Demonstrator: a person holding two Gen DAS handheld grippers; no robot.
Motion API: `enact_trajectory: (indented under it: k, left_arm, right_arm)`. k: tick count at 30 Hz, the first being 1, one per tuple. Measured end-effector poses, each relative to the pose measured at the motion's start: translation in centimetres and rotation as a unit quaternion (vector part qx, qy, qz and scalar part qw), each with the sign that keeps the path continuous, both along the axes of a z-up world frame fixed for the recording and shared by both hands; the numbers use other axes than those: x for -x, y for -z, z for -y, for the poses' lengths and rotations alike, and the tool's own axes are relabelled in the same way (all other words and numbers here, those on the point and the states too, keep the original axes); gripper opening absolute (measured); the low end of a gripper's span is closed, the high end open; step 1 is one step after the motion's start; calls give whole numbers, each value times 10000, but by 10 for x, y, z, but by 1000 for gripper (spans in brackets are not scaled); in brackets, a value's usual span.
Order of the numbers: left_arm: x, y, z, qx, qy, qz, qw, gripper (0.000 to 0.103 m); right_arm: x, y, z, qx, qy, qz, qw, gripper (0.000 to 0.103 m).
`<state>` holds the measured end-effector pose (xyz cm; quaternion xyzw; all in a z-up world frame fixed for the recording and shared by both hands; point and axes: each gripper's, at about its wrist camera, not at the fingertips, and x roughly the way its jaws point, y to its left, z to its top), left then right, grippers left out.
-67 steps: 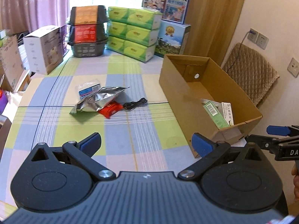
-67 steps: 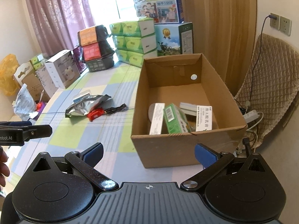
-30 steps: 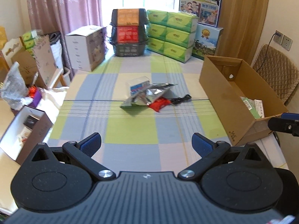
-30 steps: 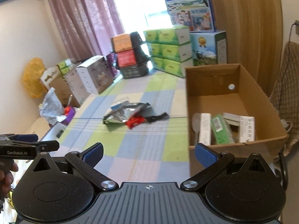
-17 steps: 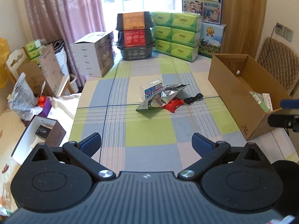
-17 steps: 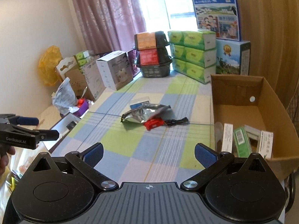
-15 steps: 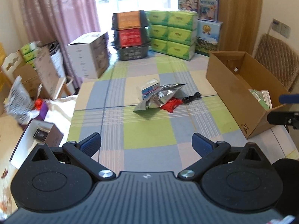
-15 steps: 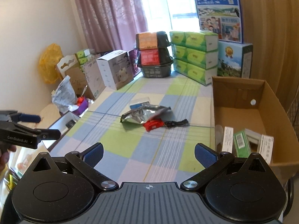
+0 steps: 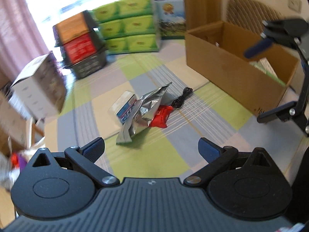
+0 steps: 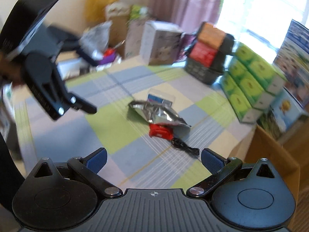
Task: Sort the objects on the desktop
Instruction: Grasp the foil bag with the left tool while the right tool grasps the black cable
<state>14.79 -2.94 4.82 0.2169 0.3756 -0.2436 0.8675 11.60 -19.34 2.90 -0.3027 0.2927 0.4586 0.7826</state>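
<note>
A small pile lies mid-table on the checked cloth: a crumpled silver foil bag [image 9: 143,112] [image 10: 160,114], a red packet [image 9: 161,117] [image 10: 160,131] partly under it, a white-and-blue box [image 9: 124,108] [image 10: 160,98] behind it, and a coiled black cable [image 9: 180,100] [image 10: 183,146]. My left gripper [image 9: 151,148] hovers open just short of the bag, nothing between its fingers. My right gripper [image 10: 153,159] is open too, with the cable just ahead of it. The cardboard box [image 9: 227,71] holding a few sorted items stands at the right. Both views are motion-blurred.
Green tissue packs [image 9: 128,25] [image 10: 249,79], stacked black baskets [image 9: 81,44] [image 10: 210,54] and a white carton [image 9: 36,89] [image 10: 160,40] line the far table edge. A padded chair [image 9: 253,13] stands behind the cardboard box. Clutter fills the floor at left.
Both grippers have swung in and down toward the pile from either side; it looms much larger. The right gripper turned left, so the cardboard box slid to its right edge.
</note>
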Motion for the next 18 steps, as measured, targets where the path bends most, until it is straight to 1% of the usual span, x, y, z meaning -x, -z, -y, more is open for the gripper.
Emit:
enact_trajectory:
  k: [3, 5, 8, 10, 12, 15, 17, 18]
  left_arm:
    - [-27, 16, 4, -264, 357, 0, 9990, 100]
    - [-42, 28, 7, -415, 566, -57, 9975, 95]
    - [-66, 45, 13, -611, 837, -176, 9945, 92]
    - [-80, 54, 16, -689, 938, -187, 9930, 92]
    - [-92, 61, 20, -718, 1046, -245, 9916, 92]
    - [-106, 73, 26, -855, 1194, -294, 9887, 87]
    - [-111, 82, 29, -994, 1281, -259, 9864, 79]
    - [-114, 88, 31, -1092, 1355, -273, 9844, 78]
  right_arm:
    - [-18, 13, -13, 432, -436, 37, 9981, 101]
    - [-29, 20, -20, 656, -672, 98, 9955, 101]
    - [-47, 31, -35, 949, -965, 124, 9907, 100]
    - [-62, 41, -45, 1130, -1134, 127, 9870, 99]
    - [-75, 48, -55, 1345, -1288, 100, 9825, 94]
    - [-95, 62, -69, 1681, -1521, 49, 9740, 89]
    - [-106, 71, -77, 1850, -1610, 12, 9695, 88]
    - [-111, 75, -81, 1937, -1647, 11, 9671, 87]
